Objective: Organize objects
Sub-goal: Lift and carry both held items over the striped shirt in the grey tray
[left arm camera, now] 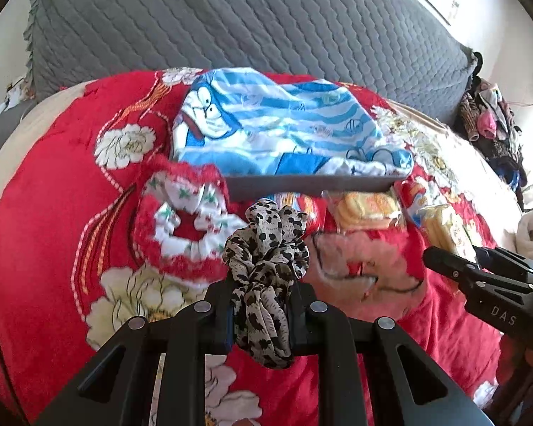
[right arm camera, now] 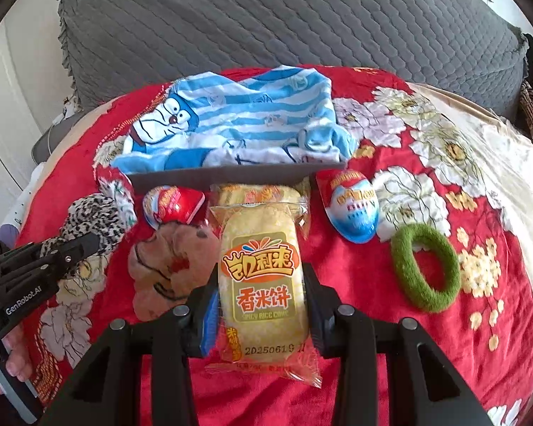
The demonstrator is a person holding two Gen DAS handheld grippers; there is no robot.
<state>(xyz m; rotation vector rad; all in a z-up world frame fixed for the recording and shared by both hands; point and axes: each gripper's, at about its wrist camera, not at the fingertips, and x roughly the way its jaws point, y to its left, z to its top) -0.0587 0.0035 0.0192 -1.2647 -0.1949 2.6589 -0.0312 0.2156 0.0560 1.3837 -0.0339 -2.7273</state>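
While our left gripper (left arm camera: 263, 305) pinches the leopard scrunchie (left arm camera: 266, 259) low in the frame and our right gripper (right arm camera: 263, 305) squeezes the rice cake packet (right arm camera: 263, 277), the slippery wrapper could slide out onto the bed (right arm camera: 373, 284).

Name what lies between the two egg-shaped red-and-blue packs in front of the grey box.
A second rice cake packet lies between the left egg pack and the right egg pack, shown in the right wrist view.
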